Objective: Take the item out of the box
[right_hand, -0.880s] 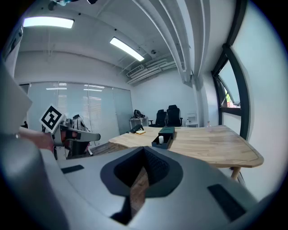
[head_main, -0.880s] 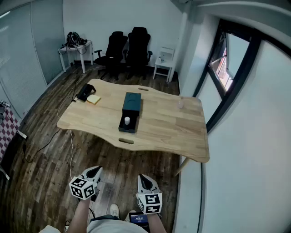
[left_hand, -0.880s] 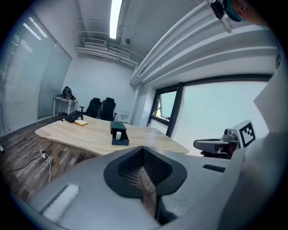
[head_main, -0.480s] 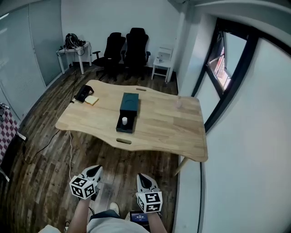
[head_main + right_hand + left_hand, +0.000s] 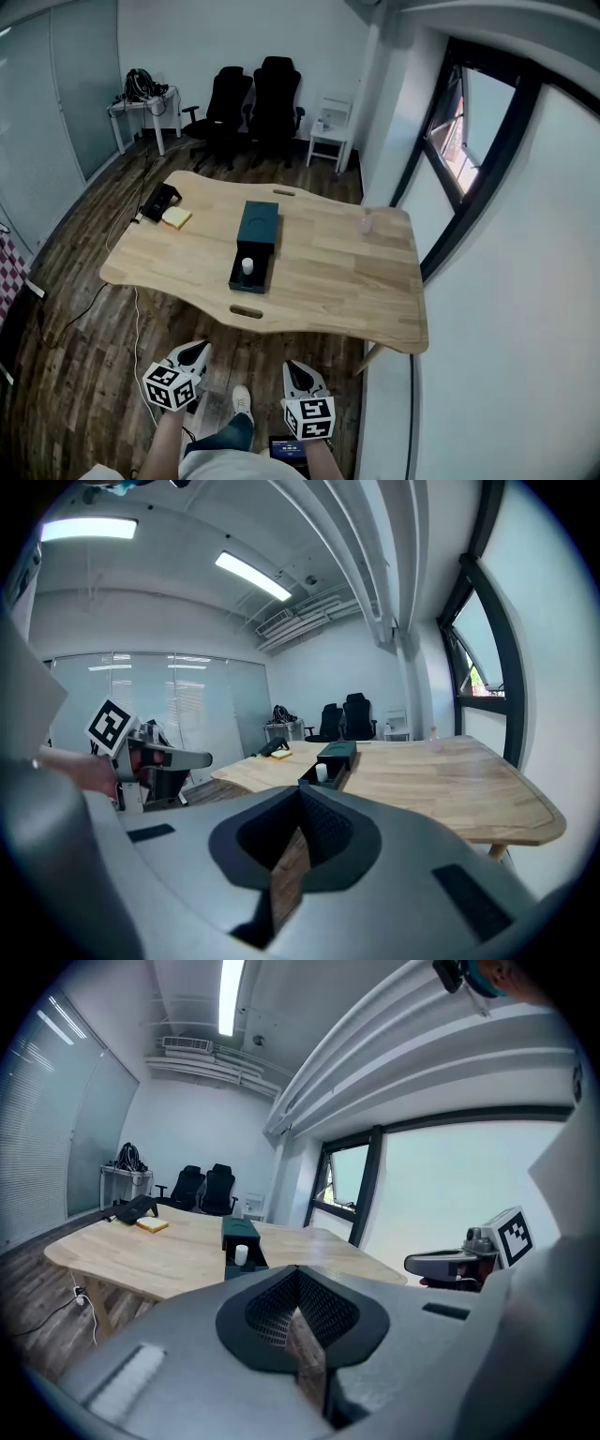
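Note:
A dark green box (image 5: 256,225) lies lengthwise in the middle of the wooden table (image 5: 347,291). Its tray is slid out toward me, and a small white item (image 5: 247,265) stands upright in it. Both grippers hang low in front of me, well short of the table's near edge. My left gripper (image 5: 197,349) and my right gripper (image 5: 297,367) are both shut, with nothing in either. The left gripper view shows the box (image 5: 240,1232) and the white item (image 5: 241,1254) far beyond its closed jaws. Box (image 5: 337,752) and item (image 5: 322,772) are equally distant in the right gripper view.
A black device (image 5: 157,199) and a yellow pad (image 5: 175,217) lie at the table's far left corner. A small clear bottle (image 5: 365,224) stands at its far right. Black office chairs (image 5: 253,98) and a white side table (image 5: 330,131) stand behind. A cable (image 5: 70,314) runs across the floor.
The table and box have come nearer and slid left in the head view as the person steps forward. Both grippers keep their places, shut.

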Demonstrator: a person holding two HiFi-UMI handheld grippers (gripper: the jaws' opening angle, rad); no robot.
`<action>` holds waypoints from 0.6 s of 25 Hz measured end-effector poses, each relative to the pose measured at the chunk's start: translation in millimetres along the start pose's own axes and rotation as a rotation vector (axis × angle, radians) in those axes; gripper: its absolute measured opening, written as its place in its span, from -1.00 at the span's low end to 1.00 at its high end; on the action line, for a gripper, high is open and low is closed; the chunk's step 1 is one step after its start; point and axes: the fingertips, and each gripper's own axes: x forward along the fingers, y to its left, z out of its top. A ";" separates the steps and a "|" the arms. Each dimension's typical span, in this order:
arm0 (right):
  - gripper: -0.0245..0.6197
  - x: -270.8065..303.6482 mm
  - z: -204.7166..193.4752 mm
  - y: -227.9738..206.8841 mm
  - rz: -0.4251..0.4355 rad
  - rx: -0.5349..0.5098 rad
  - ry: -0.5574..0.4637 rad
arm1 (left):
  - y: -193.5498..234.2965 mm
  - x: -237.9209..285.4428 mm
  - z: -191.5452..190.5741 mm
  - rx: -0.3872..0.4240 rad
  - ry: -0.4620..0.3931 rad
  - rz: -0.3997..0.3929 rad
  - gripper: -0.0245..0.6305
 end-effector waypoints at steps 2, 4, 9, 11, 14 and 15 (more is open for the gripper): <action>-0.91 23.3 7.9 -13.1 -0.007 -0.001 0.000 | 14.6 24.0 9.1 -0.002 -0.004 -0.005 -0.93; -0.91 50.2 17.5 -28.7 -0.020 -0.001 -0.001 | 31.7 53.0 20.3 -0.001 -0.008 -0.014 -0.92; -0.91 125.0 36.1 -63.1 -0.072 0.025 0.035 | 80.0 128.9 50.4 0.005 0.024 -0.081 -0.93; -0.91 158.7 49.3 -73.0 -0.084 0.027 0.040 | 103.7 157.0 69.2 0.006 0.023 -0.098 -0.93; -0.91 206.1 68.1 -85.3 -0.098 0.033 0.038 | 139.1 196.7 94.2 0.001 0.015 -0.112 -0.93; -0.91 218.4 73.2 -88.9 -0.103 0.033 0.038 | 148.1 208.6 100.1 0.002 0.016 -0.119 -0.93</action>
